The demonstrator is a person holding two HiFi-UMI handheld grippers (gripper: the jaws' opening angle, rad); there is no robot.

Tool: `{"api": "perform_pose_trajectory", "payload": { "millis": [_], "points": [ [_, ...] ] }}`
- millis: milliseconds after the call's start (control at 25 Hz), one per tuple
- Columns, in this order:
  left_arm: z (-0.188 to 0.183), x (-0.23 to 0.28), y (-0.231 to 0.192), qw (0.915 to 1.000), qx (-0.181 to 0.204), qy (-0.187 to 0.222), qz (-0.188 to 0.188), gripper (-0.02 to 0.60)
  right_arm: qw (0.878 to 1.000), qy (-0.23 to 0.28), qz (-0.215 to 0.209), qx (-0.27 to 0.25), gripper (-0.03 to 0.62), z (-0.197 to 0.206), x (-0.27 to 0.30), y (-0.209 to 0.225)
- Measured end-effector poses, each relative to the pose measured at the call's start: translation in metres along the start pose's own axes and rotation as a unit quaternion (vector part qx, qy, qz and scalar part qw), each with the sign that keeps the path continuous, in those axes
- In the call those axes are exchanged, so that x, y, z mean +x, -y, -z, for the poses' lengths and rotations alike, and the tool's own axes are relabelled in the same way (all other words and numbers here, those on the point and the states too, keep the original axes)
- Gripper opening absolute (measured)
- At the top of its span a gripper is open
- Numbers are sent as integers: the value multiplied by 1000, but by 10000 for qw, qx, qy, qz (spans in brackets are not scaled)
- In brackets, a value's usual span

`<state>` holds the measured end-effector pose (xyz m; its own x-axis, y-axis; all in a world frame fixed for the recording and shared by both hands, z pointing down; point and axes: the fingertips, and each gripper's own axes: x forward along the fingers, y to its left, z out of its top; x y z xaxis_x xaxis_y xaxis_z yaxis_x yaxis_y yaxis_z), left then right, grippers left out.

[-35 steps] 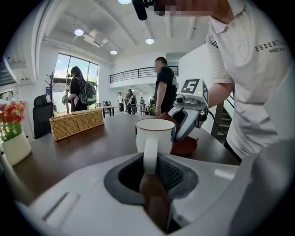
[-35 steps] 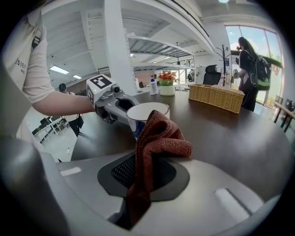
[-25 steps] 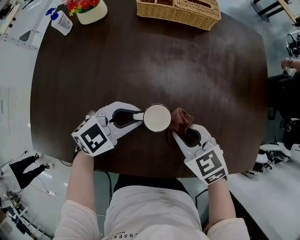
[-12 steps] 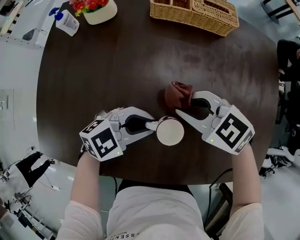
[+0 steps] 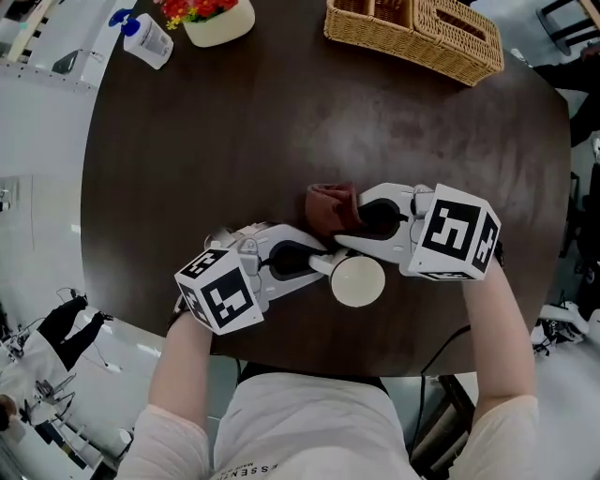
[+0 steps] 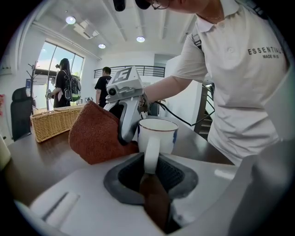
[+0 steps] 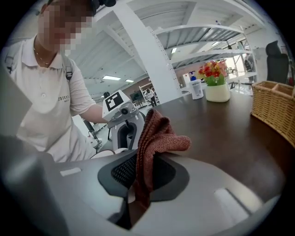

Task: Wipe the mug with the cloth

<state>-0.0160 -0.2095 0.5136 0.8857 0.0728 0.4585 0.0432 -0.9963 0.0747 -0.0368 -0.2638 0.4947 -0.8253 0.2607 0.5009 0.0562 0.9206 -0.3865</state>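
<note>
A white mug (image 5: pixel 357 280) stands upright on the dark table (image 5: pixel 187 159) near its front edge. My left gripper (image 5: pixel 322 262) is shut on the mug's handle (image 6: pixel 150 152). The mug (image 6: pixel 158 133) rises just beyond the jaws in the left gripper view. My right gripper (image 5: pixel 343 232) reaches in from the right, shut on a brown cloth (image 5: pixel 332 207). The cloth (image 6: pixel 98 133) hangs against the mug's far-left side. In the right gripper view the cloth (image 7: pixel 156 136) stands up between the jaws and hides most of the mug.
A wicker basket (image 5: pixel 412 36) sits at the table's far edge. A flower pot (image 5: pixel 220 21) and a spray bottle (image 5: pixel 150 39) stand at the far left. The person's torso is close behind the front edge. People (image 6: pixel 64 90) stand far off.
My right gripper has carried the cloth from the mug's right side round to its far side, now reaching in from the right. The left gripper still holds the handle.
</note>
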Motion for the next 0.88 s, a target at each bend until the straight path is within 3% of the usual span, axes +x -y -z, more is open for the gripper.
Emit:
{"api": "perform_pose_trajectory", "payload": {
  "millis": [280,520,880],
  "points": [
    [2,-2,1,9999,-148,-23,-80,80,9992,-57,-359,189,78,-5,-17,-13],
    [4,-5,1,9994,-235,-17,-251,80,9991,-291,-104,296,80,27,-37,-23],
    [4,-6,1,9971,-375,23,-665,80,9965,-20,483,685,81,67,-45,-44]
  ]
}}
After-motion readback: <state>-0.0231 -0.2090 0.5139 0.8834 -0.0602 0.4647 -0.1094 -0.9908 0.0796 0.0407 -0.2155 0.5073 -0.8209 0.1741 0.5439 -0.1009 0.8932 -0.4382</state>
